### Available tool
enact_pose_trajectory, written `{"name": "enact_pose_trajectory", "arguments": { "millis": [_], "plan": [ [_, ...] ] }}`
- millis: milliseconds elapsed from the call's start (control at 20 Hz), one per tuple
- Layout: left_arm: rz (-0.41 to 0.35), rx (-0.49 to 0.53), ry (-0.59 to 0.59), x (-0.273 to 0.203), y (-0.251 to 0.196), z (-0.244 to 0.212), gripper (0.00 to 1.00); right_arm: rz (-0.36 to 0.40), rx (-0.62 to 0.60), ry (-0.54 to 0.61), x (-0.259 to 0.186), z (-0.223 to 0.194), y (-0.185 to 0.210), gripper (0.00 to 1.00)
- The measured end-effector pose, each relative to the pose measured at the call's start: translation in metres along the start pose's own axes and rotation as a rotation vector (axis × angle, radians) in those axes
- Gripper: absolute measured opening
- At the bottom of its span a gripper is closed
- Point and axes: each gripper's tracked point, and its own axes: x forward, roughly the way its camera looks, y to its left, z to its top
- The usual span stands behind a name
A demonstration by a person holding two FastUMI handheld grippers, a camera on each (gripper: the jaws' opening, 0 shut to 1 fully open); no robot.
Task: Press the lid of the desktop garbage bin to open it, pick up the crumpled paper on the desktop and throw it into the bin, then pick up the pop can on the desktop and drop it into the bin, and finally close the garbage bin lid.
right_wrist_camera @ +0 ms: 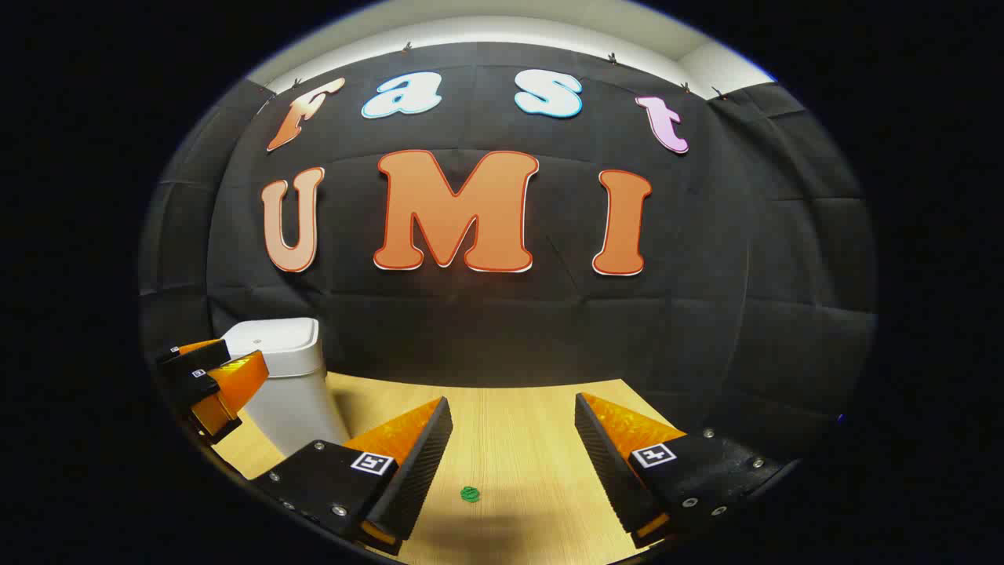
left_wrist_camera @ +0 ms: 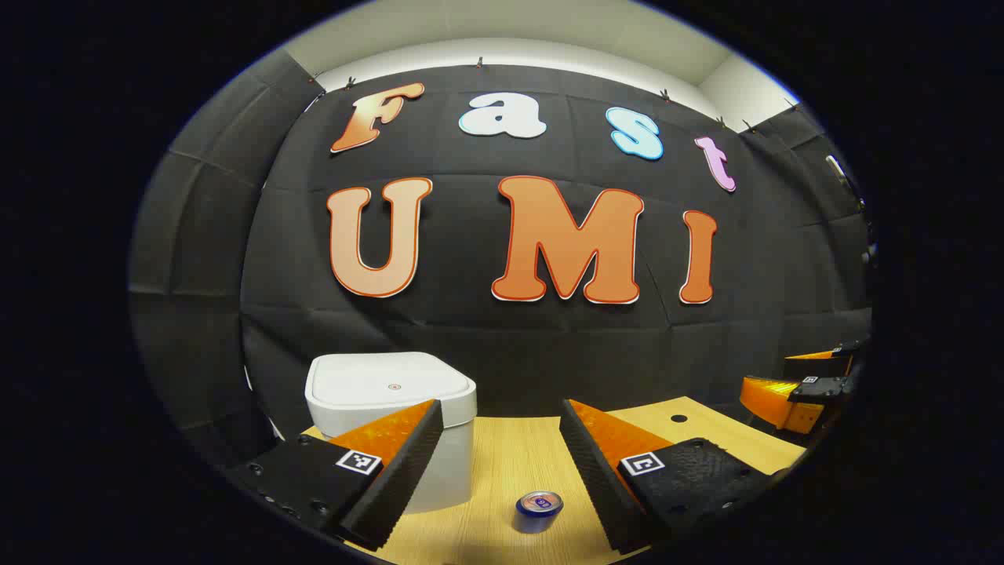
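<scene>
Pressing the lid is the step in hand, judging by the bin standing shut with nothing yet thrown in. To do it well, the left gripper should probably come down with one fingertip, or with its fingers drawn together, on the small round mark near the middle of the lid, pushing straight down and then letting go so the catch can spring; a push near the rim might only tip the light bin on the wooden desktop.

In the left gripper view, nearest at the bottom centre, the pop can stands upright between the two spread fingers, just ahead of them and grasped by neither; the gripper is released and holds nothing. The bin sits a little farther, at lower left of the frame, partly behind the left finger, so the gripper must shift left and rise above the lid.

In the right gripper view, the right gripper is likewise released and empty. A small green thing lies on the desktop between its fingers at bottom centre; it is too small to tell whether this is the crumpled paper. Farther off, at middle left, the bin shows with the left gripper beside it.
</scene>
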Motion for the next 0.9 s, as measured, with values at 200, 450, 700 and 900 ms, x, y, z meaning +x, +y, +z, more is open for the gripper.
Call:
{"name": "enact_pose_trajectory", "arguments": {
  "millis": [200,450,700,900],
  "plan": [
    [0.018,0.017,0.010,0.006,-0.005,0.001,0.94,0.010,0.002,0.002,0.005,0.000,-0.003,0.94],
    [0.051,-0.019,0.015,0.003,-0.012,0.008,0.95,0.046,-0.002,0.013,0.012,0.003,-0.009,0.94],
    [0.080,0.023,-0.016,-0.002,-0.022,0.021,0.95,0.085,0.009,0.017,0.009,-0.002,-0.016,0.94],
    [0.031,0.011,-0.031,-0.008,-0.042,0.027,0.93,0.064,0.006,-0.013,0.002,0.002,-0.030,0.94]
  ]
}}
